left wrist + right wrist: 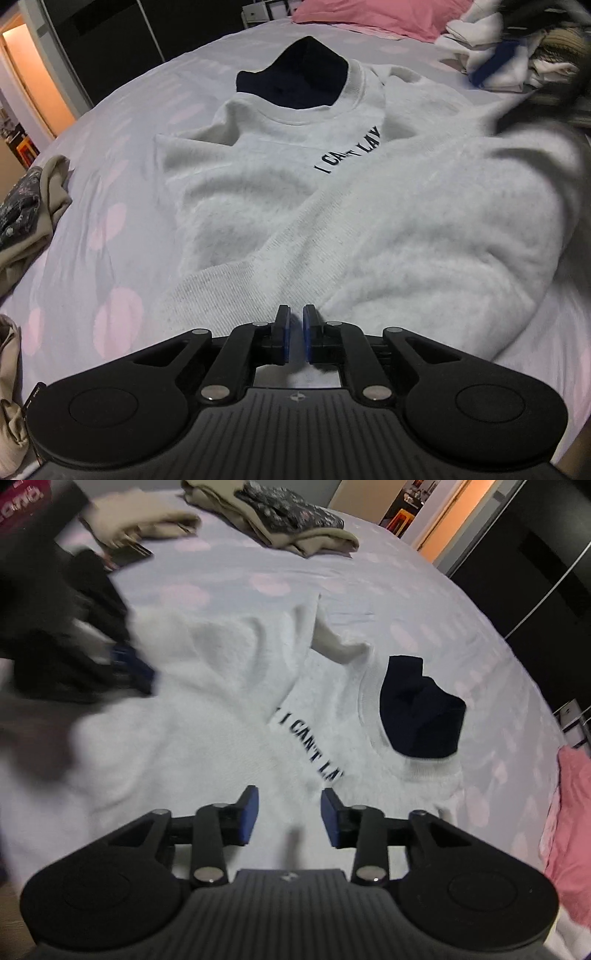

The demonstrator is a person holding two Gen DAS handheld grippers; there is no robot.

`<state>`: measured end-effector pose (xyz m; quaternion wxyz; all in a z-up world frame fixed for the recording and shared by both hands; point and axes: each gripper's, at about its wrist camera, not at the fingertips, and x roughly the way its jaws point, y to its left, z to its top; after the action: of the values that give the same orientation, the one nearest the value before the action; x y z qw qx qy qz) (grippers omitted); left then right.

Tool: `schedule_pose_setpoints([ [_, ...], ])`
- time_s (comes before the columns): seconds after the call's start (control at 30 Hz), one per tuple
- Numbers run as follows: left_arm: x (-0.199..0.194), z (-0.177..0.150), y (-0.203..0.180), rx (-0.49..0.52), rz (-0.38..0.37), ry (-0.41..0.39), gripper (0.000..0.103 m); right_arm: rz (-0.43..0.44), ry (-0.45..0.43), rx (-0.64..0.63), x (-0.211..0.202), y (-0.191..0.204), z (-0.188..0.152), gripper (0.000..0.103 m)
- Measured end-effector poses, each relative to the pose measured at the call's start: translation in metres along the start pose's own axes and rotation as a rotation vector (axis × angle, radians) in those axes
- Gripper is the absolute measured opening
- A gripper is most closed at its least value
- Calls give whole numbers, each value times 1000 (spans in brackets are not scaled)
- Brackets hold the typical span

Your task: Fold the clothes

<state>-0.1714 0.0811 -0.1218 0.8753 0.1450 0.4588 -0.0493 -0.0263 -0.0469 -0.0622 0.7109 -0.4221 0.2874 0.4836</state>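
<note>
Lying part-folded on the bed (92,155), the sweatshirt (369,221) awaits regripping: left gripper (296,332) nearly closed, empty; right gripper (290,816) half-open, empty.

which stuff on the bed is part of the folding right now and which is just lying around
In the job:
- white sweatshirt, spread on the bed, partly folded
- left gripper, nearly shut, at the sweatshirt's near edge
- right gripper, open above the sweatshirt

Lying about:
- beige and floral clothes
- pink pillow
- heap of white and blue laundry
- dotted bedsheet
</note>
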Motion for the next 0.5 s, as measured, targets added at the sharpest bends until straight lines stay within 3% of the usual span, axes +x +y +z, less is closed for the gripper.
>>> schedule_pose_setpoints([
  [0.2, -3, -6, 1, -23, 6, -15, 7, 80, 185, 54, -33, 17, -64, 45],
  [0.37, -6, -7, -4, -12, 27, -13, 7, 51, 283, 169, -32, 7, -118, 44],
  [0.43, -5, -6, -3, -14, 28, -7, 7, -37, 312, 200, -27, -7, -137, 39],
  [0.47, -5, -6, -3, -14, 28, -5, 7, -128, 330, 243, -25, -20, -149, 35],
  [0.5, -5, -5, -3, -15, 29, -2, 7, -220, 346, 290, -27, -34, -160, 21],
])
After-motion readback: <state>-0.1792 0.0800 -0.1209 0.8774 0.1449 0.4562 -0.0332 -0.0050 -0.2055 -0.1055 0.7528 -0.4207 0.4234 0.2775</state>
